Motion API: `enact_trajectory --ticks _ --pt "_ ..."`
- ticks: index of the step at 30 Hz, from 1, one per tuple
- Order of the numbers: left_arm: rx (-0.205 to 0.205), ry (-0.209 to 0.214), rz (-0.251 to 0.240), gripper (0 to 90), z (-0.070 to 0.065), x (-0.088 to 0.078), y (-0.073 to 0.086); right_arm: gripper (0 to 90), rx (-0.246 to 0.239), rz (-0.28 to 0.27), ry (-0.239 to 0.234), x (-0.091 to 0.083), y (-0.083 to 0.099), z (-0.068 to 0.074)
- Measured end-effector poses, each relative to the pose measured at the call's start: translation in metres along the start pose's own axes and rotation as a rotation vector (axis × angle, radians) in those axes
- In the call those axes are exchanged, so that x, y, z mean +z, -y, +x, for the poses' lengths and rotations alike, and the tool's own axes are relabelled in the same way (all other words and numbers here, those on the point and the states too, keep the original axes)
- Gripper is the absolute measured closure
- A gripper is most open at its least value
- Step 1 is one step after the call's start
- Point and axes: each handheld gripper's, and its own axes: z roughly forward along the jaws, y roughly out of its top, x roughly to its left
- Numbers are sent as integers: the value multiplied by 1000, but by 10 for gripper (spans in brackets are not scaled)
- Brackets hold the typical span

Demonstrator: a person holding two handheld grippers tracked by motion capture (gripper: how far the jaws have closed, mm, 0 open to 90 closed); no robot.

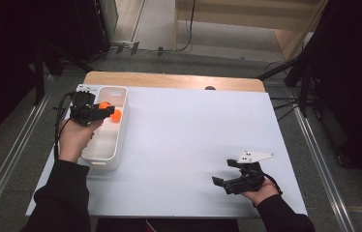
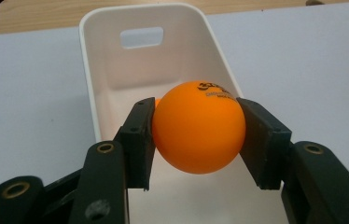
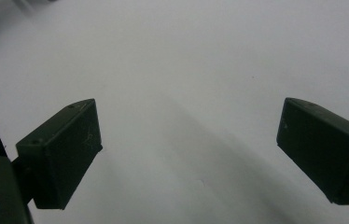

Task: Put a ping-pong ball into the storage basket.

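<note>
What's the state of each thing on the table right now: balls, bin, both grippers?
Left gripper: shut on the held ball, over the bin.
Held ball: orange, clamped between the pads, above the bin.
Second ball: orange, lying loose in the bin.
Bin: white, upright, open-topped, at the table's left edge.
Right gripper: open, nothing between the pads, low over the table.

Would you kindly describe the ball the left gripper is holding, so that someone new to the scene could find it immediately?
Start at the white table and find the long white bin near its left edge. Above the far end of the bin, the left gripper is shut on an orange ping-pong ball. Unlike the second orange ball lying loose in the bin, this one is clamped between black pads and bears dark printed lettering.
</note>
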Motion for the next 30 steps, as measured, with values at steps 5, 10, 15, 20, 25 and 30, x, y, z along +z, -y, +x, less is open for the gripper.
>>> enact_trajectory --ticks 5,10,15,20,25,30 --pt "-3 1 23 504 1 5 4 51 -1 0 0 0 0 0" --pt "-3 1 45 504 3 12 8 51 0 -1 -1 0 0 0" --pt "-1 0 63 504 -1 15 8 51 -5 -3 3 0 0 0" --pt "12 0 99 503 -7 21 9 51 -5 -3 4 1 0 0" --pt "13 -33 123 502 -8 24 10 51 -11 -5 -2 0 0 0" --pt "-17 14 92 477 -7 22 8 51 -11 -5 -5 0 0 0"
